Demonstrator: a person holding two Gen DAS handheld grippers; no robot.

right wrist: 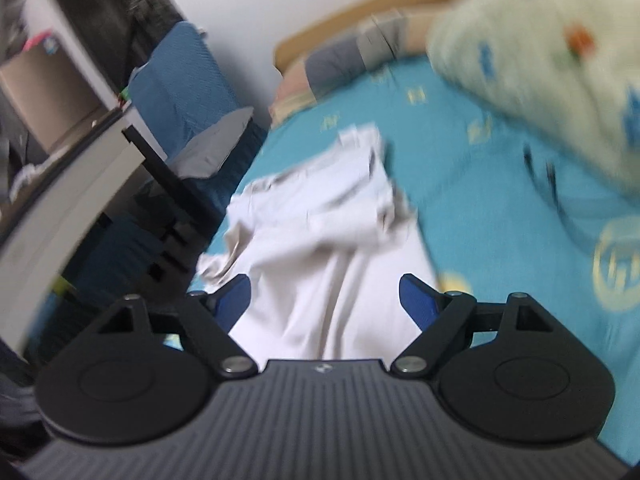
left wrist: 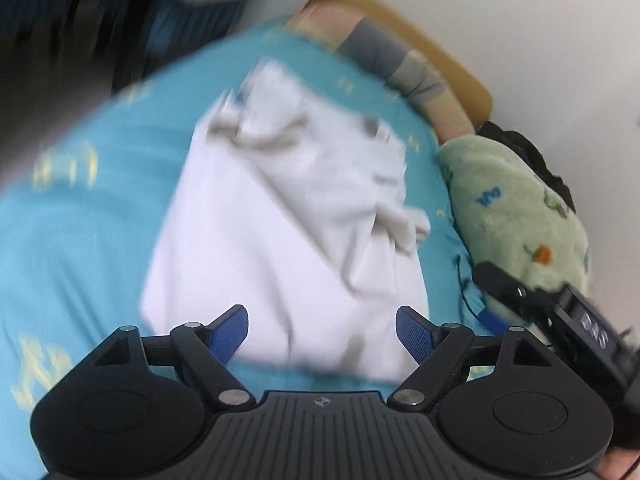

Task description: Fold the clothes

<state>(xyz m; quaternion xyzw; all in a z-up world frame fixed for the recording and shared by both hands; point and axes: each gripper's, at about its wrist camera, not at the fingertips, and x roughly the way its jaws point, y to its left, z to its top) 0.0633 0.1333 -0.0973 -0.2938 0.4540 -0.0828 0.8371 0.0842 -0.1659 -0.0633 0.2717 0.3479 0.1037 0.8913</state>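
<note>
A white garment (left wrist: 280,216) lies partly folded on a teal bed sheet (left wrist: 88,224), with a crumpled collar end at its far side. My left gripper (left wrist: 322,334) is open and empty, just above the garment's near edge. The right gripper's body (left wrist: 576,320) shows at the right edge of the left wrist view. In the right wrist view the same white garment (right wrist: 320,232) lies on the teal sheet (right wrist: 500,208). My right gripper (right wrist: 325,300) is open and empty over the garment's near part. Both views are blurred by motion.
A pale green patterned blanket (left wrist: 516,208) (right wrist: 540,72) lies bunched beside the garment. A striped pillow (left wrist: 400,60) rests against a wooden headboard (left wrist: 432,40). A white desk (right wrist: 72,184) and a blue chair (right wrist: 180,88) stand left of the bed.
</note>
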